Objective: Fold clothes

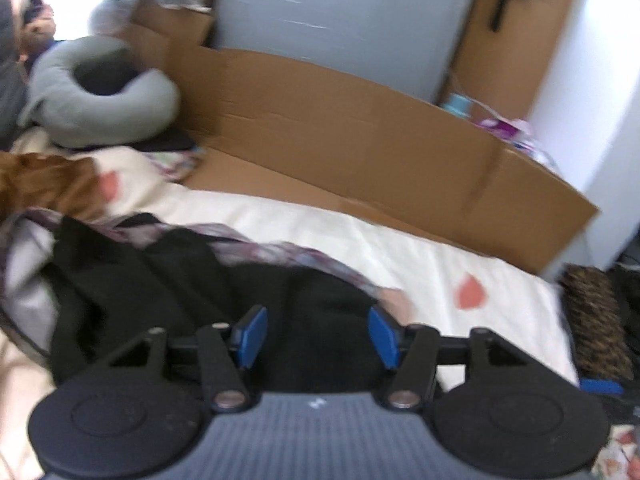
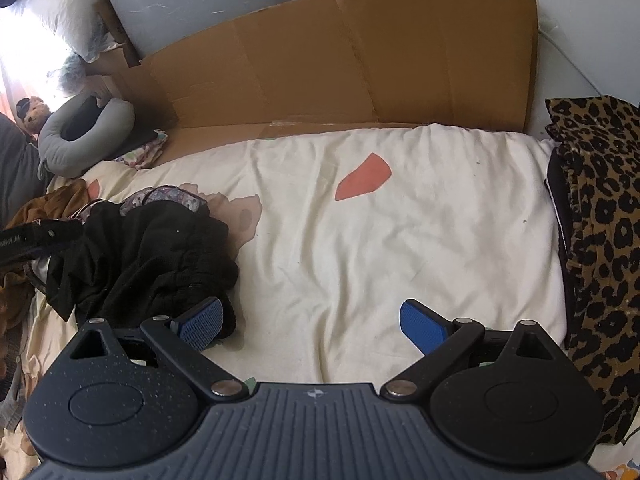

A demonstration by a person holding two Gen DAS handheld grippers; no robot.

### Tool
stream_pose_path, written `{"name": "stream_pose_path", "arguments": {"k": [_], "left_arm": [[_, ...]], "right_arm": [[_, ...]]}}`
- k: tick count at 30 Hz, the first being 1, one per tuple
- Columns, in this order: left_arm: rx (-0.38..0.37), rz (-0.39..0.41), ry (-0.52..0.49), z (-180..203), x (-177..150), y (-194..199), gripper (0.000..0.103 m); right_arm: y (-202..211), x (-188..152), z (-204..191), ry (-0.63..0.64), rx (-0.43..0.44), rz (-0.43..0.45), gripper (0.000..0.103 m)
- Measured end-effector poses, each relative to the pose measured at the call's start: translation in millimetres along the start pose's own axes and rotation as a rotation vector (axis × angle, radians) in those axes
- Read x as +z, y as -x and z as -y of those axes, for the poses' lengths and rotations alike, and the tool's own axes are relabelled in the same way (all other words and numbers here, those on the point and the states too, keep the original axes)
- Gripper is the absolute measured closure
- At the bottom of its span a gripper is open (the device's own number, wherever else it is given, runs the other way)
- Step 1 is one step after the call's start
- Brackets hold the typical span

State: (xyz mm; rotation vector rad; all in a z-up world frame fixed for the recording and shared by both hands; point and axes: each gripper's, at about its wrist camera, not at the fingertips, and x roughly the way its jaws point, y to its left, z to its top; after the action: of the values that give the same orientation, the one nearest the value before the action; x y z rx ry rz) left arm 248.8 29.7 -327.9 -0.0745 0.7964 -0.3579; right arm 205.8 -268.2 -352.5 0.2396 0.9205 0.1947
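While my left claw [image 1: 316, 332] hangs open above the crumpled black garment [image 2: 152, 256], nothing sits between its blue ribbed pads [image 1: 383, 336]. My right claw [image 2: 310, 324] is spread wide and empty over the cream bedsheet [image 2: 400, 240], soft and lightly wrinkled. That black knit heap lies at the sheet's left, on a patterned cloth. Stiff brown cardboard [image 2: 340, 60] walls the far edge; a leopard-print fabric [image 2: 600, 240] borders the right. Between them the sheet lies bare.
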Motion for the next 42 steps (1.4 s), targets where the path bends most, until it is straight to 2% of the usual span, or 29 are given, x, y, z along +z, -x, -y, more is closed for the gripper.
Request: {"name": "stream_pose_path", "arguments": {"k": [3, 5, 8, 14, 18, 22, 29, 31, 33, 35, 37, 40, 42], "left_arm": [[0.036, 0.006, -0.017, -20, 14, 1, 0.043], [0.071, 0.022, -0.021, -30, 20, 2, 0.038], [0.127, 0.04, 0.004, -47, 27, 3, 0.036], [0.268, 0.073, 0.104, -80, 34, 0, 0.027], [0.339, 0.073, 0.192, -104, 38, -5, 0.027], [0.374, 0.076, 0.3, -130, 41, -8, 0.027], [0.309, 0.081, 0.515, -166, 43, -11, 0.028], [0.299, 0.093, 0.564, -171, 44, -8, 0.032], [0.291, 0.09, 0.617, -178, 44, -10, 0.042], [0.264, 0.076, 0.661, -184, 44, -12, 0.073], [0.241, 0.063, 0.696, -187, 42, -13, 0.08], [0.22, 0.04, 0.701, -184, 37, -11, 0.08], [0.205, 0.024, 0.692, -181, 32, -10, 0.084]], "right_arm": [[0, 0, 1, 0.0, -0.005, 0.001, 0.005], [-1, 0, 2, -0.001, -0.007, -0.002, 0.005], [-3, -1, 0, 0.003, -0.005, -0.009, 0.005], [-3, -2, -4, 0.025, -0.007, -0.015, 0.005], [-4, -3, -4, 0.025, -0.009, -0.023, 0.005], [-5, -5, -4, 0.028, -0.008, -0.028, 0.005], [-6, -7, -5, 0.035, -0.009, -0.037, 0.005], [-7, -7, -6, 0.037, -0.01, -0.038, 0.005], [-7, -7, -6, 0.039, -0.01, -0.04, 0.005], [-7, -7, -6, 0.04, -0.009, -0.041, 0.005], [-7, -8, -6, 0.04, -0.009, -0.042, 0.005], [-7, -8, -5, 0.04, -0.008, -0.041, 0.005], [-7, -8, -6, 0.04, -0.007, -0.041, 0.005]]}}
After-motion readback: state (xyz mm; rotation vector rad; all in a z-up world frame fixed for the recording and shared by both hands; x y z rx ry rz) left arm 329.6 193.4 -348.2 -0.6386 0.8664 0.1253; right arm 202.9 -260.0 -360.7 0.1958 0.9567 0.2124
